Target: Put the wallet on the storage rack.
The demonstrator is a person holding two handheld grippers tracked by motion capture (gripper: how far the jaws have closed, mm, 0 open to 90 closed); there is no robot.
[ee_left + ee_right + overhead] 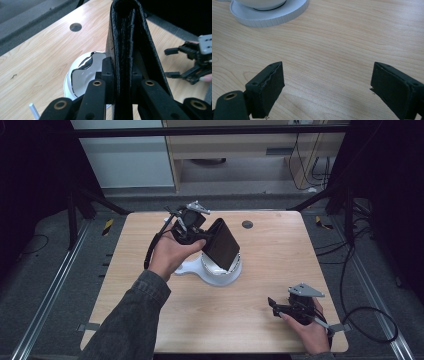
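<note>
**Black wallet held over the white stand**

Black leather: in the high view the left tool (200,231) grips a wallet (221,245) tilted above a white stand (220,270) on the table (280,265); I judge the lift done, the placing still to come. The right tool (278,306) rests near the table's front edge.

The left gripper view adds the wallet's (127,37) folded edge, clamped between the jaws.

The right gripper view shows that tool's jaws standing wide apart over bare wood, with the stand's rim (274,18) beyond.
</note>
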